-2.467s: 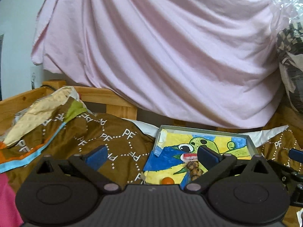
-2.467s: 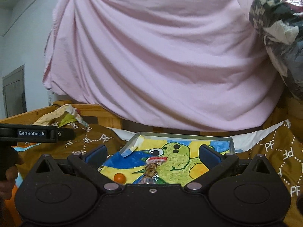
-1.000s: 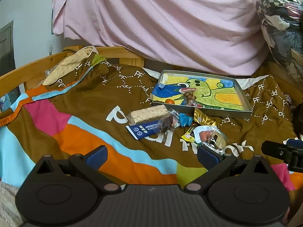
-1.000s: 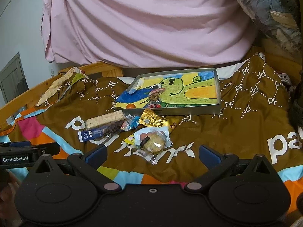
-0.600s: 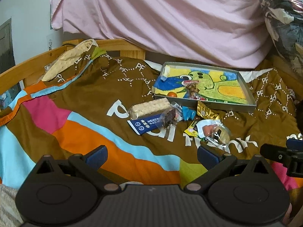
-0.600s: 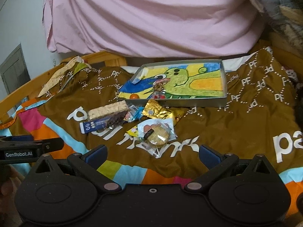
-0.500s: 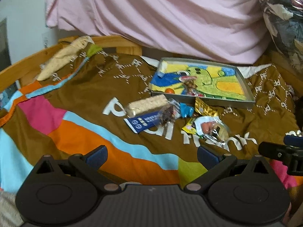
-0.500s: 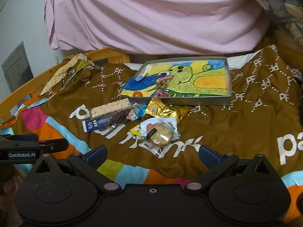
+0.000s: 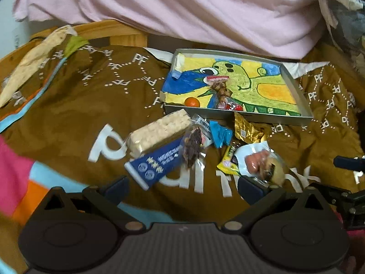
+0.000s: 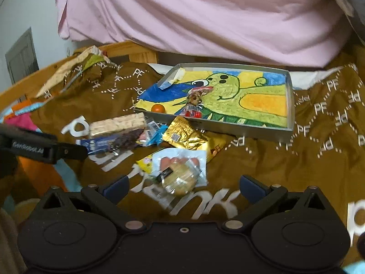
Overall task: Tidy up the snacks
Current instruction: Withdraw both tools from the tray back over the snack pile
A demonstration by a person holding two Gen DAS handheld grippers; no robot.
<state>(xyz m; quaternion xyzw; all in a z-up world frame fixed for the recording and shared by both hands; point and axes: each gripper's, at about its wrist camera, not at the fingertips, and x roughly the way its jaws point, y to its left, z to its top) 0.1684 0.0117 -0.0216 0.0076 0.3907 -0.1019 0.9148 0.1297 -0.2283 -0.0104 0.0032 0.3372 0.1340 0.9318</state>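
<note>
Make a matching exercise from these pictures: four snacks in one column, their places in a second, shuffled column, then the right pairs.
Things:
1. small orange ball
2. wafer block
3. gold packet
4. round cookie in clear wrap

Places:
A. on the blanket, just in front of the tray's near wall
B. inside the tray, at its near left corner
C. nearest the right gripper, ahead of its open fingers
D. leftmost of the pile, lying above the blue wrapper

Pairs: 1-B, 2-D, 3-A, 4-C
</note>
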